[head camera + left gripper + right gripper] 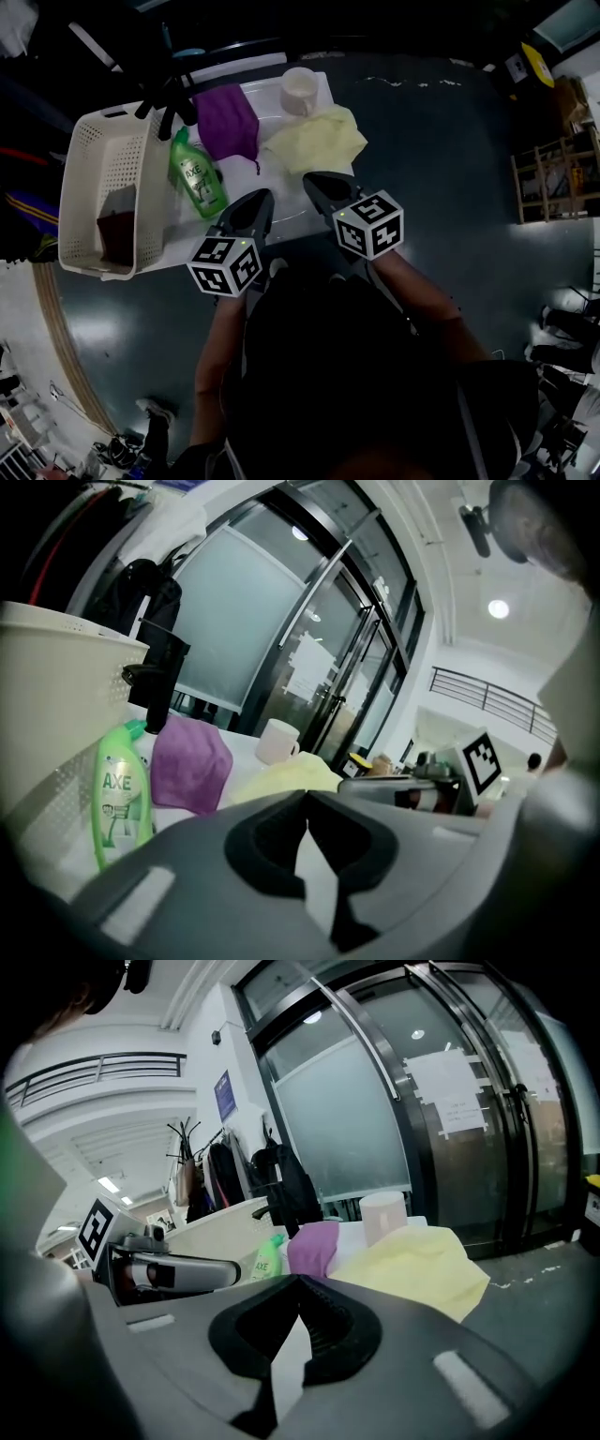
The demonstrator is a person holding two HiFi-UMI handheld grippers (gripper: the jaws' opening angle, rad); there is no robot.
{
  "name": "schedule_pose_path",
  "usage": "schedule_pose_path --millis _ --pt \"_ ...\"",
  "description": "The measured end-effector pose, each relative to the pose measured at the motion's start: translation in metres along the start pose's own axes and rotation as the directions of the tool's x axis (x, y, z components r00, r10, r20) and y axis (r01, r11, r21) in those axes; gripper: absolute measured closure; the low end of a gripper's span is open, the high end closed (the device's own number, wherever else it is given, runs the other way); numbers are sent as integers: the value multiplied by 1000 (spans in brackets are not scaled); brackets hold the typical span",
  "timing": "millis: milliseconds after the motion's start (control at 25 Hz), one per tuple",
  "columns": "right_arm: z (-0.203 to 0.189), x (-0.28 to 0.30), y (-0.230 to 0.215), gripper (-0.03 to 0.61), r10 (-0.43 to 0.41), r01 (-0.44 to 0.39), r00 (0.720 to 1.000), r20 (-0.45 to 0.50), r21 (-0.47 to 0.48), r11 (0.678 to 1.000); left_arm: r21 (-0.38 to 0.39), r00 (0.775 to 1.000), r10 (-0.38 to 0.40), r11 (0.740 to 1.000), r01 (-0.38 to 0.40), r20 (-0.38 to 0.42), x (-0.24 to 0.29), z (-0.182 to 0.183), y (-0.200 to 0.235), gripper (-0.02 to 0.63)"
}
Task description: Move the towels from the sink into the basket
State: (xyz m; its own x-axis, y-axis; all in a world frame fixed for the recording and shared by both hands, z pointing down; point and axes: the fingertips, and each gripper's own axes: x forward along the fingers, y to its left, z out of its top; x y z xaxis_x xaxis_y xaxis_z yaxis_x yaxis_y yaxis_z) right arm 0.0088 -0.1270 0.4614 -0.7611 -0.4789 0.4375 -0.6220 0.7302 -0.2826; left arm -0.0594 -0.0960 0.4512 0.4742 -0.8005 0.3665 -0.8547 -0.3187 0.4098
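Observation:
A purple towel (228,122) (187,766) (314,1246) and a pale yellow towel (314,141) (286,778) (422,1260) lie on the white sink unit (281,204). To its left stands the cream laundry basket (94,178) (56,696), with a dark red towel (117,230) in its bottom. My left gripper (258,199) (306,794) is shut and empty at the sink's near edge, below the purple towel. My right gripper (314,180) (298,1279) is shut and empty too, its tips just short of the yellow towel.
A green AXE bottle (195,178) (117,794) lies between the basket and the purple towel. A white cup (300,91) (382,1215) stands behind the yellow towel. A black faucet (155,682) rises at the back left. Dark floor surrounds the unit.

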Motion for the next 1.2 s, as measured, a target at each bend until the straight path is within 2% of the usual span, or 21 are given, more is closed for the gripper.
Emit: schedule_pose_path --millis 440,680,1200 --pt "2 35 16 577 -97 97 995 -12 15 995 24 996 -80 996 81 -49 -7 4 35 608" --pt "3 33 -4 565 -155 155 988 -27 -1 988 -8 995 -86 996 86 -46 2 2 39 609" --pt "17 23 -58 494 -185 184 983 -13 -23 983 9 995 -92 996 92 -49 49 16 18 608"
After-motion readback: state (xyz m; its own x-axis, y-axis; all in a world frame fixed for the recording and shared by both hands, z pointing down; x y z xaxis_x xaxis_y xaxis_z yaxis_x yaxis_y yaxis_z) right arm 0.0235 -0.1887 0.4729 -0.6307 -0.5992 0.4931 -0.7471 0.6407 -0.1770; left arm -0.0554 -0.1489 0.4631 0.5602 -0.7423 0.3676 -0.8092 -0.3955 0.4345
